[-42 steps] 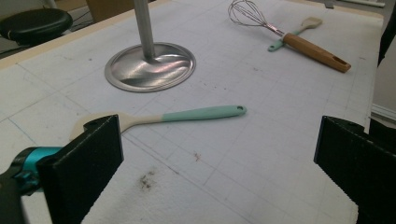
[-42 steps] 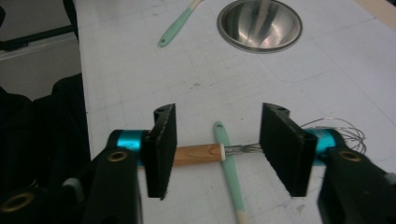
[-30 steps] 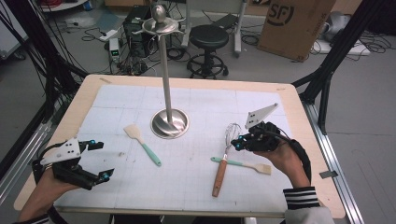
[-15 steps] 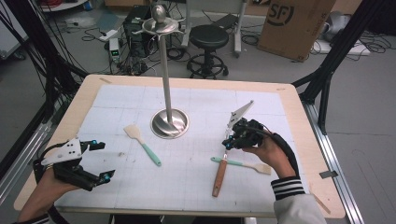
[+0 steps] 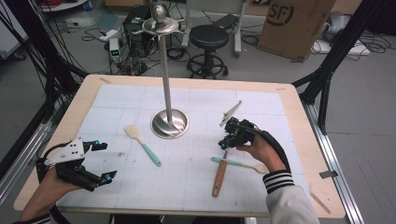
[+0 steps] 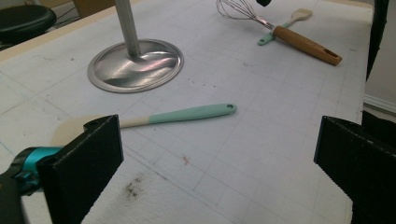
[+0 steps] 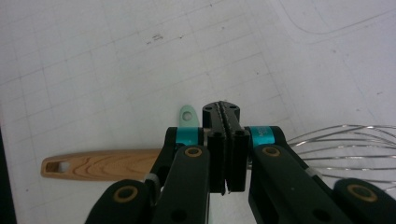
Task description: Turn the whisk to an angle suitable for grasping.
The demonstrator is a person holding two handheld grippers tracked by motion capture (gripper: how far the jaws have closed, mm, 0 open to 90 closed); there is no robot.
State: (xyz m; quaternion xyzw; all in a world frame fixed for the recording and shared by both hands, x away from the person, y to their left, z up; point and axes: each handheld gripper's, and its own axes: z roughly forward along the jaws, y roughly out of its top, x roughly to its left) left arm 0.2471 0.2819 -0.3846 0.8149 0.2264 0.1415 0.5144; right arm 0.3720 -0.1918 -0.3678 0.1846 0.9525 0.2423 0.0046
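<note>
A whisk with a wooden handle (image 5: 219, 178) lies right of centre on the white mat, across a mint spatula (image 5: 235, 163). My right gripper (image 5: 227, 142) is shut and points down just over the whisk's wire end, nothing between its jaws. In the right gripper view the shut gripper (image 7: 221, 112) has the wooden handle (image 7: 98, 165) on its left, the whisk wires (image 7: 345, 149) on its right and the mint spatula's handle tip (image 7: 187, 114) beside it. My left gripper (image 5: 104, 161) stands open at the front left. A second mint spatula (image 6: 187, 114) lies beyond its open jaws.
A tall metal stand with a round base (image 5: 169, 123) rises from the middle of the mat; its top carries hooks (image 5: 160, 23). The table's wooden rim (image 5: 299, 107) frames the mat. A stool (image 5: 209, 37) and a cardboard box (image 5: 296, 23) are on the floor behind.
My right gripper has moved left and lower, and is now above the whisk's wire end, still shut. The left gripper has not moved.
</note>
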